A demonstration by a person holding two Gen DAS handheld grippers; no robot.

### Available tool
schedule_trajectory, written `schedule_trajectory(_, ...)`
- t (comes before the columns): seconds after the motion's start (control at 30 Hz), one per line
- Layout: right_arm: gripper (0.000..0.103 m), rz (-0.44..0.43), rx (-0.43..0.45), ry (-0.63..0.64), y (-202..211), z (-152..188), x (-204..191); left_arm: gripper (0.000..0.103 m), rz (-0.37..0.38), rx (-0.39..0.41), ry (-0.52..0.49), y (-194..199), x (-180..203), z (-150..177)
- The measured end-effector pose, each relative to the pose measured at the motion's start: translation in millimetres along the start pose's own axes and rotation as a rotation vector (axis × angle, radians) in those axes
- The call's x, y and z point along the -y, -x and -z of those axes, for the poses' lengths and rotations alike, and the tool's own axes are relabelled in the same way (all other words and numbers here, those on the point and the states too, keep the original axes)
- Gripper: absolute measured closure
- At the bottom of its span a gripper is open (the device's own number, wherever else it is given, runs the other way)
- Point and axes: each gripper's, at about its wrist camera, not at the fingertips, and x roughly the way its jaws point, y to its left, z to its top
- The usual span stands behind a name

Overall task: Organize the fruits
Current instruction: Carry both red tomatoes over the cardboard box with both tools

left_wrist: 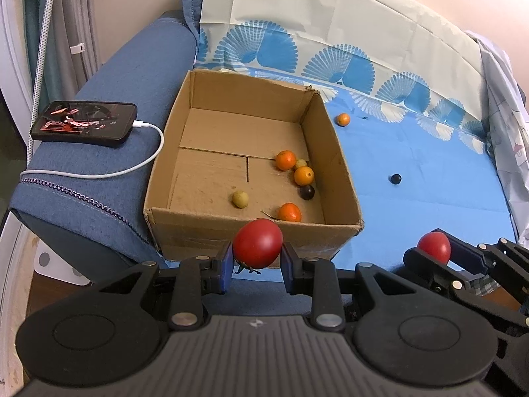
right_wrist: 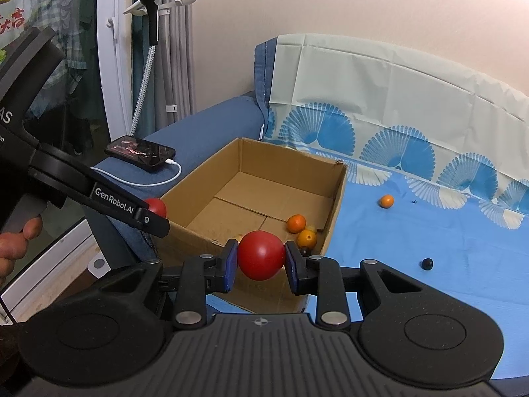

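My left gripper [left_wrist: 256, 258] is shut on a red tomato [left_wrist: 258, 243], just in front of the near wall of an open cardboard box [left_wrist: 231, 235]. My right gripper [right_wrist: 261, 261] is shut on a second red tomato [right_wrist: 261, 254], near the box's [right_wrist: 334, 211] front right corner. Each gripper shows in the other view, the right one [left_wrist: 439, 254] and the left one [right_wrist: 155, 215]. Several small oranges [left_wrist: 286, 160], a green fruit [left_wrist: 240, 199] and a dark fruit [left_wrist: 307, 192] lie in the box. One orange [left_wrist: 343, 119] and one dark fruit [left_wrist: 395, 179] lie on the blue cloth.
The box stands on a blue patterned cloth [left_wrist: 413, 205] over a sofa seat. A phone [left_wrist: 84, 123] with a white charging cable [left_wrist: 132, 168] lies on the blue armrest left of the box. A person's hand [right_wrist: 13, 244] holds the left gripper.
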Motion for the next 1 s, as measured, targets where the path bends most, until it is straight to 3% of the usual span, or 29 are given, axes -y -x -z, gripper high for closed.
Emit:
schedule_trajectory(0.33, 0.072, 0.001, -0.037, -0.003, -30, -8, 4, 0.070, -0.005, -0.015, 0.014, -24, -7, -20)
schedule_trajectory(1.0, 0.072, -0.024, -0.110, 0.006, -139, -31, 13, 0.070, -0.071, -0.068, 0.023, -114, -28, -73)
